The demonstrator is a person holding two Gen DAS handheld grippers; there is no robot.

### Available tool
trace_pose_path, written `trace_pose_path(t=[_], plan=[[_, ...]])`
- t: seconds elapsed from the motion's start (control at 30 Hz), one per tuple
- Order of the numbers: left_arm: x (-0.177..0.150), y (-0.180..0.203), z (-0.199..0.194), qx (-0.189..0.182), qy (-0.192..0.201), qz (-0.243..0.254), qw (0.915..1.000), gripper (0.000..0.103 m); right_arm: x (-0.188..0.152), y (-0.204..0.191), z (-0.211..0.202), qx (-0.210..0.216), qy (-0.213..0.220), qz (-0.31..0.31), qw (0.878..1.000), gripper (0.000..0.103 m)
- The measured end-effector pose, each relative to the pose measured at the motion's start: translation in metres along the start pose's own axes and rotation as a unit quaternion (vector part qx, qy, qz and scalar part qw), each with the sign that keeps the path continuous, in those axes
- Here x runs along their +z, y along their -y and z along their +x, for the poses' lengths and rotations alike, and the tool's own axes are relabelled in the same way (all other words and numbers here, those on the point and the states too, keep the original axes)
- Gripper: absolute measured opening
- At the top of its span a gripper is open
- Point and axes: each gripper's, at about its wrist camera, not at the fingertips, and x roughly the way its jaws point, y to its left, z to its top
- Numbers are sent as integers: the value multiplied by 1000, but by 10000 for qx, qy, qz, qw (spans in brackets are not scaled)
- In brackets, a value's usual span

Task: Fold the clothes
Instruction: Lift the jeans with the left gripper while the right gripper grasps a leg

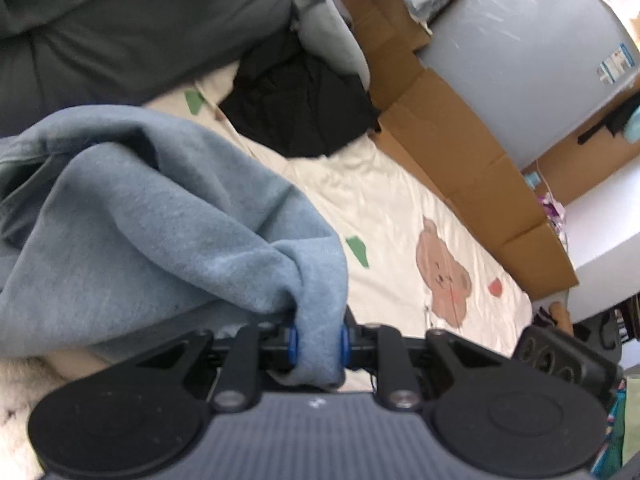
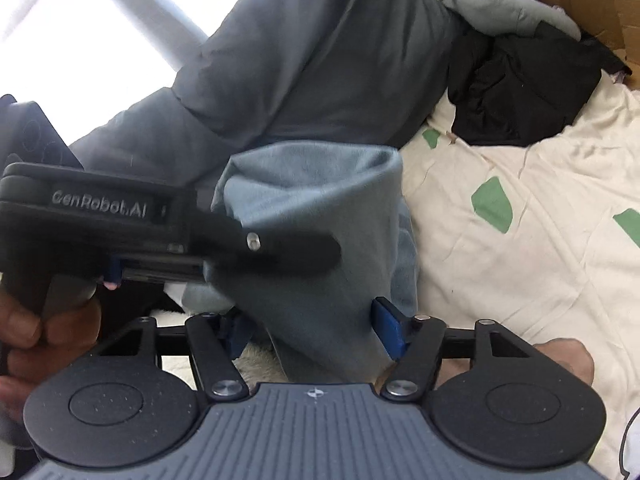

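While its blue pads point(image 1: 293, 345) pinch a bunched fold of the blue-grey sweatshirt point(image 1: 160, 216), the left gripper point(image 1: 318, 344) sits clamped at the bottom centre of its own view, cloth spilling up and to the left from the grip. In the right wrist view the right gripper point(image 2: 316, 332) has the same garment hanging between its pads; the right blue pad point(image 2: 390, 328) lies against the cloth, but the left one is partly hidden, so whether it presses cannot be told. A hand point(image 2: 44, 332) at lower left holds the left tool. Beyond lies a cream bedsheet point(image 1: 380, 208) with a bear print point(image 1: 442, 272), a black garment point(image 1: 300, 108) at upper centre, and cardboard boxes point(image 1: 460, 148) to the right.
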Motion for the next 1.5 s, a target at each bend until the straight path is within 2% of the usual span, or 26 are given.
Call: trace_pose_path(t=[0.2, 0.33, 0.43, 0.6, 0.67, 0.7, 0.77, 0.83, 0.87, 0.93, 1.0, 1.13, 1.3, 1.47, 1.5], plan=[[5, 8, 9, -122, -93, -95, 9998, 20, 1, 7, -3, -104, 222, 66, 9997, 65], [6, 14, 10, -265, -110, -174, 9994, 18, 1, 10, -8, -263, 388, 1, 9989, 49], [8, 20, 12, -260, -143, -38, 9996, 18, 1, 19, -11, -264, 483, 213, 9983, 37], [9, 20, 15, -244, -230, -39, 9994, 22, -2, 27, -14, -420, 430, 382, 9975, 30], [8, 21, 14, -247, -255, -28, 9994, 28, -5, 29, -15, -561, 429, 458, 9965, 30], [7, 22, 11, -210, -248, 32, 9995, 32, -6, 32, -16, -612, 432, 506, 9959, 30], [7, 22, 4, -105, -180, 120, 9997, 51, -7, 37, -19, -675, 467, 619, 9947, 29], [6, 18, -9, -49, 39, 98, 9999, 53, -7, 42, -23, -728, 517, 719, 9934, 29], [6, 15, -14, 14, 135, 82, 9999, 60, -6, 45, -26, -755, 562, 761, 9926, 29], [5, 7, -24, 180, 308, 50, 9993, 66, -2, 52, -34, -809, 680, 835, 9909, 28], [3, -4, -29, 440, 338, -68, 9984, 66, 1, 59, -41, -887, 750, 878, 9893, 28], [0, -21, -38, 724, 437, -228, 9962, 66, 6, 71, -57, -1061, 830, 887, 9869, 28], [-9, -39, -46, 1245, 663, -295, 9896, 66, 12, 92, -76, -1292, 884, 990, 9827, 28], [-20, -63, -36, 1479, 546, -523, 9861, 66, 16, 117, -91, -1557, 940, 1170, 9763, 26], [-22, -66, -32, 1544, 507, -533, 9853, 66, 17, 122, -94, -1627, 953, 1190, 9748, 22]])
